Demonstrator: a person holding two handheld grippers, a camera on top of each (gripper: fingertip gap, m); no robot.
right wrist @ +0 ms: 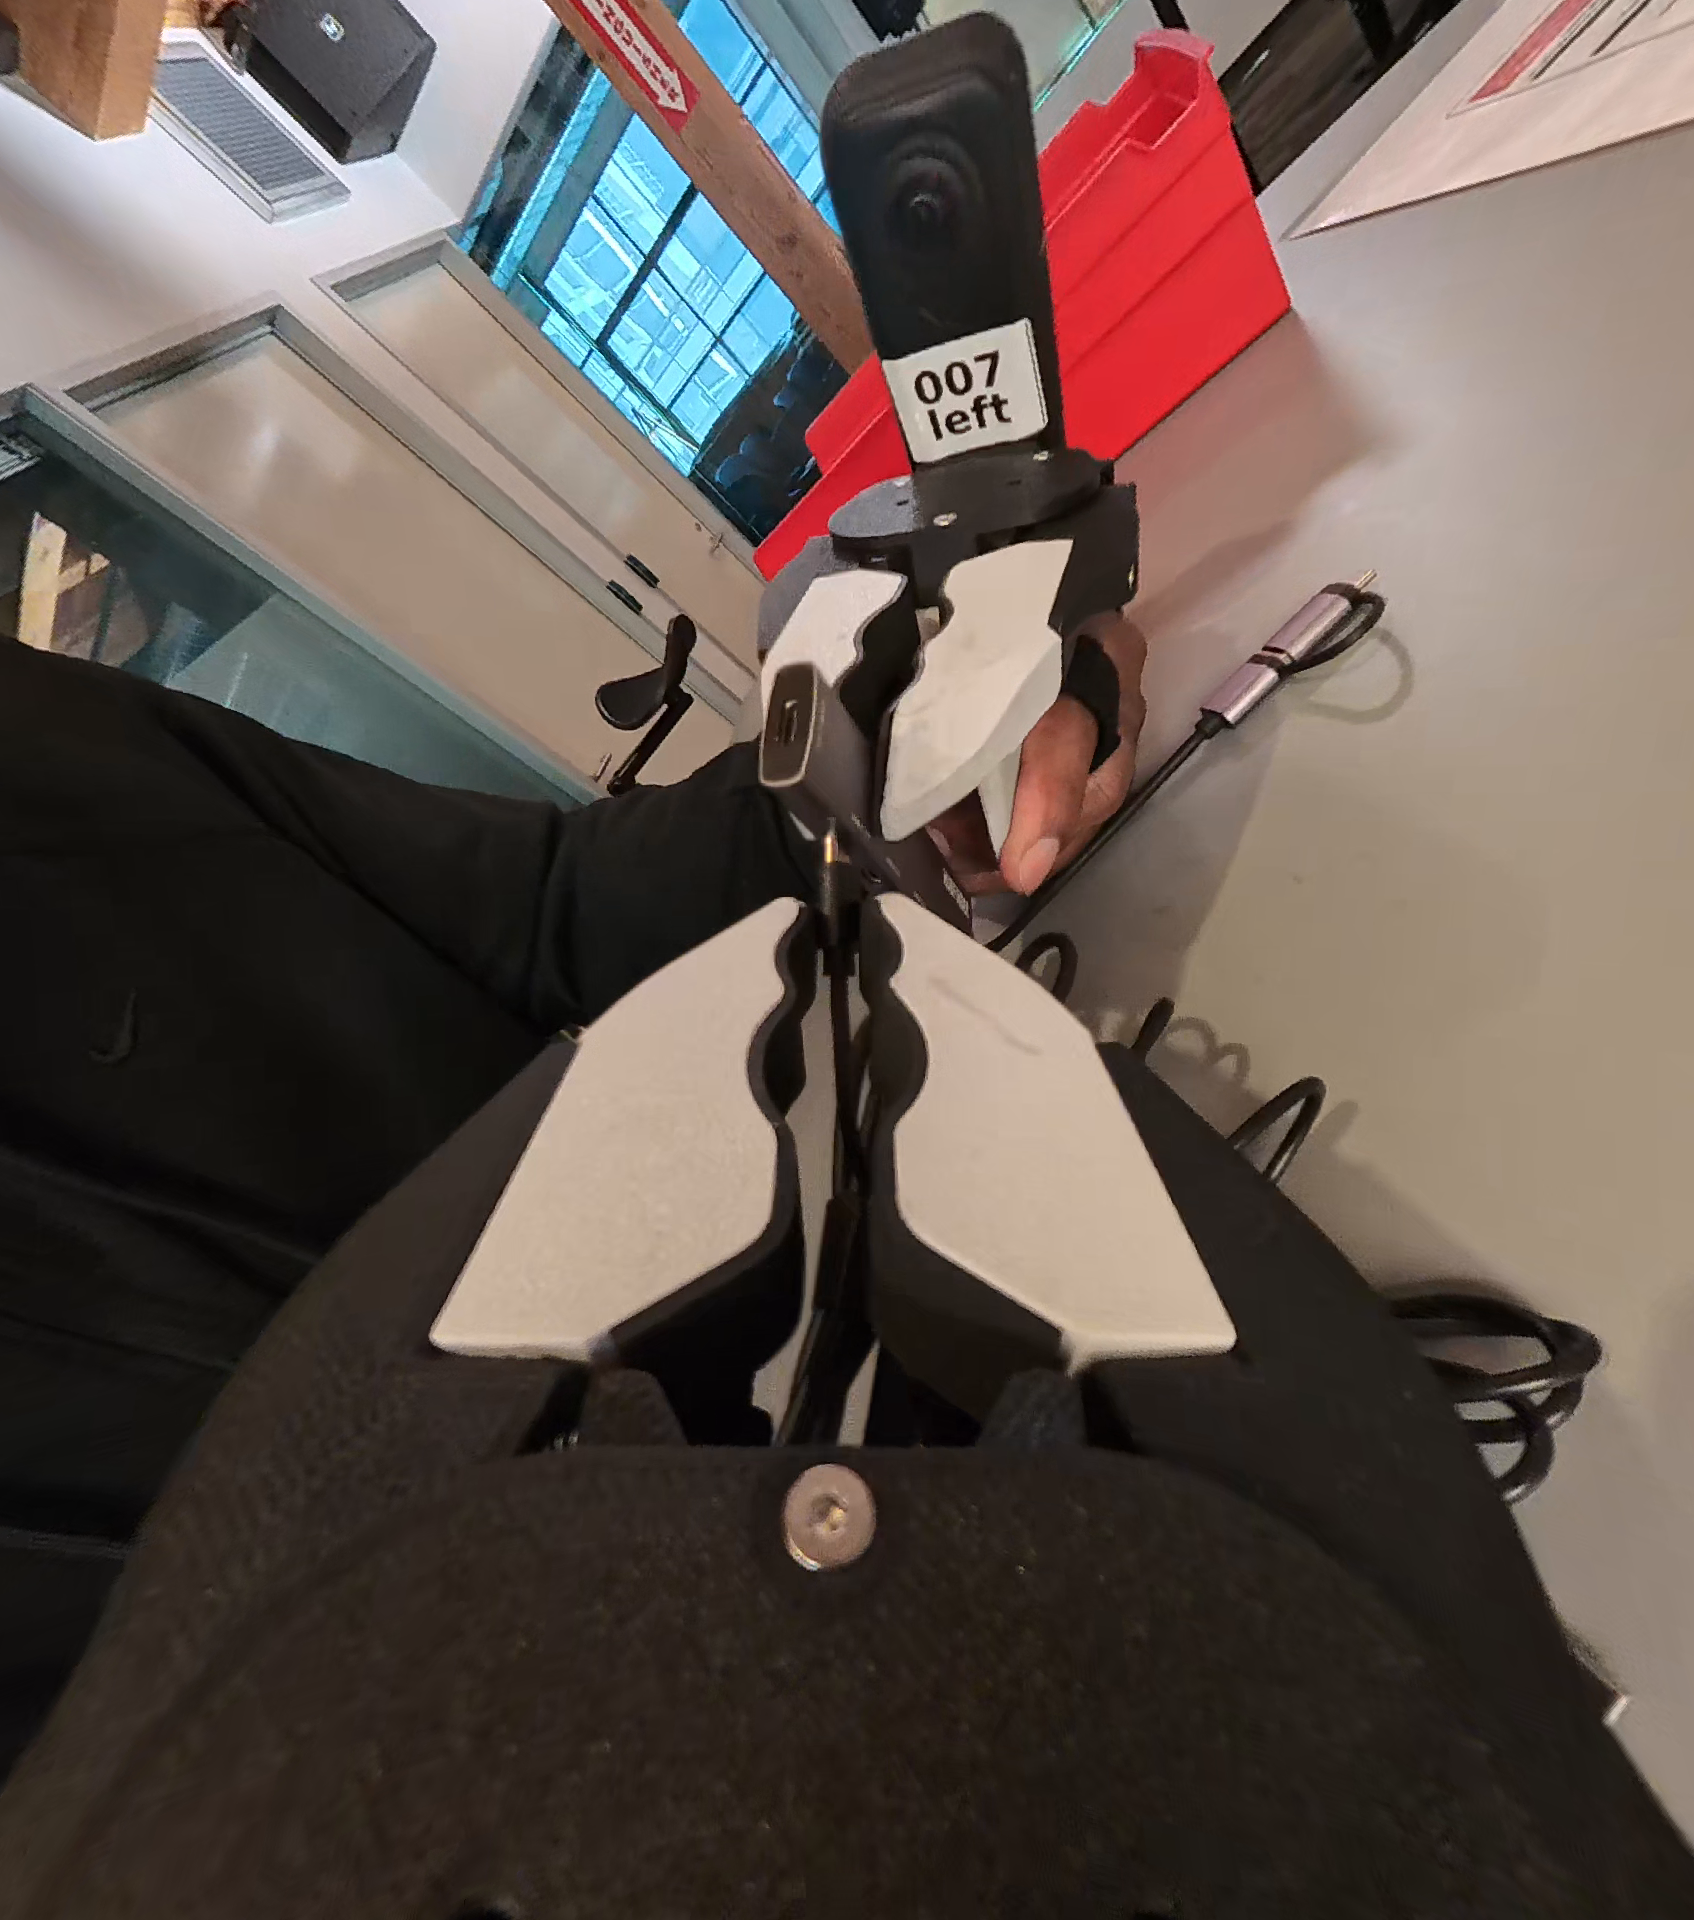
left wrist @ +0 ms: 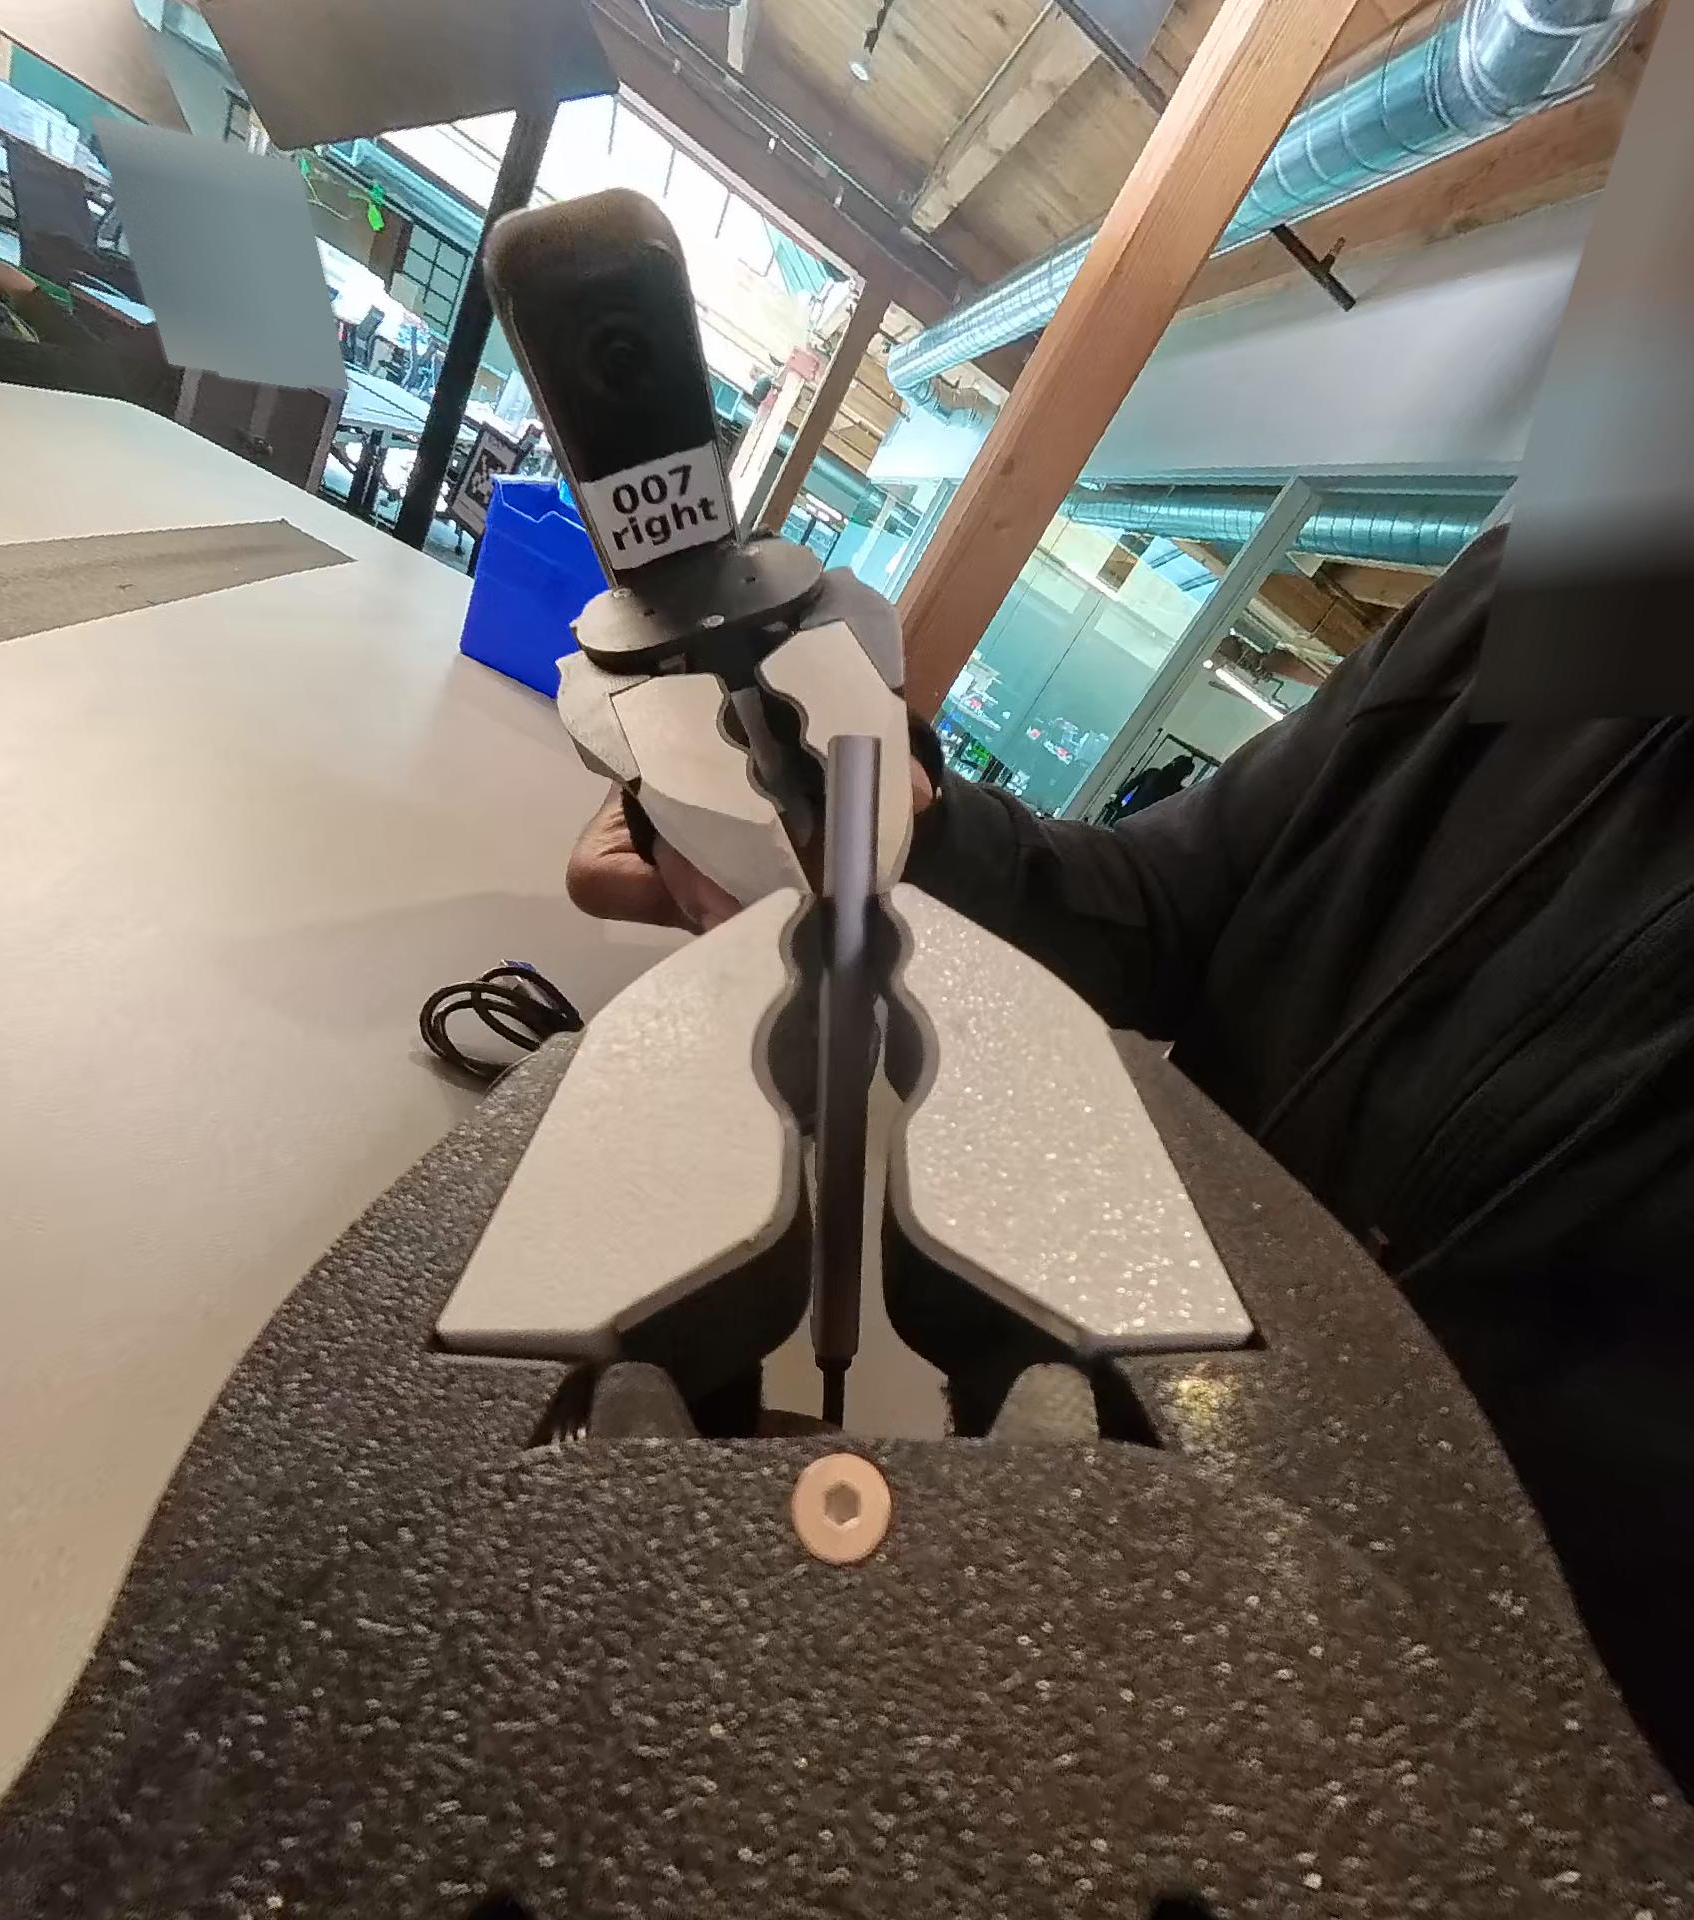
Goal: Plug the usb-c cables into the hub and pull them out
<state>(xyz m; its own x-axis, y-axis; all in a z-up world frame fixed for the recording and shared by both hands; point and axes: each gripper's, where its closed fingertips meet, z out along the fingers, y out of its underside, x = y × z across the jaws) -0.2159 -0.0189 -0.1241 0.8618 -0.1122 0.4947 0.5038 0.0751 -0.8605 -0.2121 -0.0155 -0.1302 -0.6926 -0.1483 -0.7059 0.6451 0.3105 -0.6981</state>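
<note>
My left gripper (left wrist: pixel 845 925) is shut on the slim grey hub (left wrist: pixel 848 1039), held edge-on and lifted off the table. The right wrist view shows that gripper (right wrist: pixel 864 769) with the hub (right wrist: pixel 801 743) between its fingers. My right gripper (right wrist: pixel 838 920) is shut on a black USB-C cable (right wrist: pixel 838 1049). The cable's plug (right wrist: pixel 829 857) has its metal tip showing, right at the hub's long side. The right gripper also shows in the left wrist view (left wrist: pixel 775 769), just behind the hub.
A grey table (right wrist: pixel 1497 935) lies below. On it are a black cable with grey connectors (right wrist: pixel 1279 660), black cable coils (right wrist: pixel 1508 1382), another coil (left wrist: pixel 495 1013), a red bin (right wrist: pixel 1165 260) and a blue bin (left wrist: pixel 521 582). A person in black sits close by (left wrist: pixel 1445 935). About 10 cm separates my right fingertips from the coil (left wrist: pixel 495 1013).
</note>
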